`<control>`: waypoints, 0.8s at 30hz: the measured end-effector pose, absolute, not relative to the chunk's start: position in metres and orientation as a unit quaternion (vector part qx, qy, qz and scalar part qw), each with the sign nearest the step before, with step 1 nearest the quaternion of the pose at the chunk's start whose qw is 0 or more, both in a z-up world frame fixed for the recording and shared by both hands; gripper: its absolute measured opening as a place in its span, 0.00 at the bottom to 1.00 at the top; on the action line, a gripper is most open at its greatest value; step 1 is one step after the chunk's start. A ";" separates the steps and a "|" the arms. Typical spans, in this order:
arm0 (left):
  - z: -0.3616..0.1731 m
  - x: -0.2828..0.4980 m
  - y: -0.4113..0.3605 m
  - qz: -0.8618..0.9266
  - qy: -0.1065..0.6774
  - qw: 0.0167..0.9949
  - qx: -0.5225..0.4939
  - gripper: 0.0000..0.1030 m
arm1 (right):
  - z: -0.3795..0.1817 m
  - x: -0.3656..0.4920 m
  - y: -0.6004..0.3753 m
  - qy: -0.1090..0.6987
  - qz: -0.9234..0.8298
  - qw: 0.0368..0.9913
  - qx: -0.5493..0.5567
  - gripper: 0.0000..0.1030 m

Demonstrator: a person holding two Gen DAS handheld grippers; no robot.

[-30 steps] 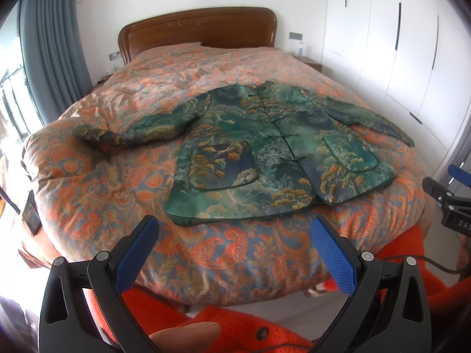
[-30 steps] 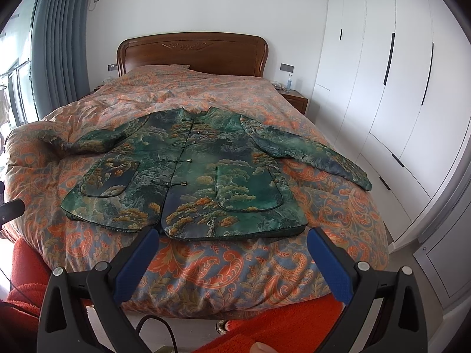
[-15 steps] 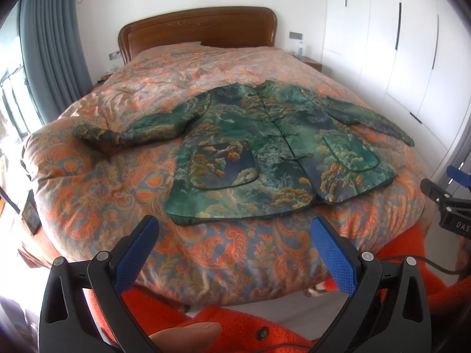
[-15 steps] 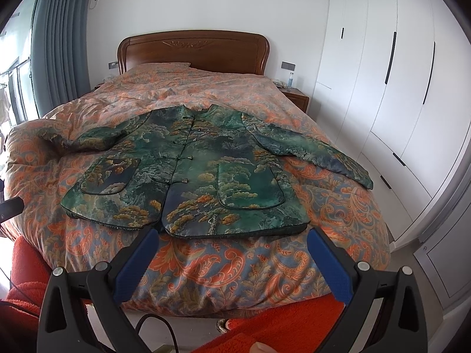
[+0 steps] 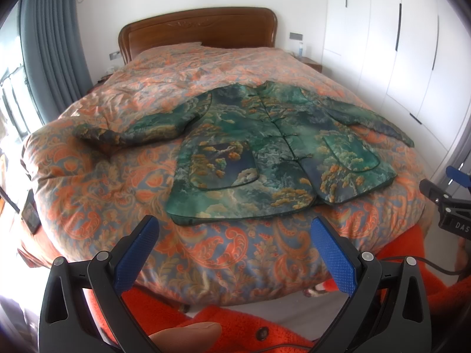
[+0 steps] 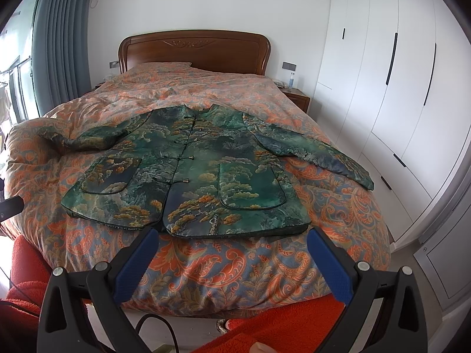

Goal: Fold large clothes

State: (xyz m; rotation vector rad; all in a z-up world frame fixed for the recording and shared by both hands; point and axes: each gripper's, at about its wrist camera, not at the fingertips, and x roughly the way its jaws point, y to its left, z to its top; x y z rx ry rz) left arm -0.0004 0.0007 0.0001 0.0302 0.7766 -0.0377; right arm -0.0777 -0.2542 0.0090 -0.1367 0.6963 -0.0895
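Note:
A green patterned jacket (image 5: 265, 153) with knot buttons and two front pockets lies flat and face up on the bed, sleeves spread out to both sides; it also shows in the right wrist view (image 6: 194, 176). My left gripper (image 5: 234, 232) is open and empty, held off the foot of the bed below the jacket's hem. My right gripper (image 6: 232, 244) is open and empty, just short of the hem's right half. The right gripper's tip (image 5: 441, 200) shows at the right edge of the left wrist view.
The bed has an orange and blue paisley duvet (image 6: 235, 264) and a wooden headboard (image 6: 194, 50). White wardrobes (image 6: 382, 73) line the right side, with a nightstand (image 6: 297, 97) beside the bed. Grey curtains (image 6: 59, 44) hang at left. The person's orange clothing (image 5: 223, 317) is below.
Both grippers have drifted slightly closer to the bed. The jacket has not moved and both grippers stay open.

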 end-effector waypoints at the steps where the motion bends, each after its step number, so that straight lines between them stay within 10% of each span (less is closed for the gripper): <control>1: 0.000 -0.001 0.001 -0.019 0.378 0.925 0.015 1.00 | 0.009 -0.078 -0.254 0.341 -0.044 0.937 -0.067 1.00; 24: 0.000 0.000 0.001 -0.018 0.379 0.925 0.014 1.00 | 0.006 -0.076 -0.251 0.345 -0.039 0.935 -0.071 1.00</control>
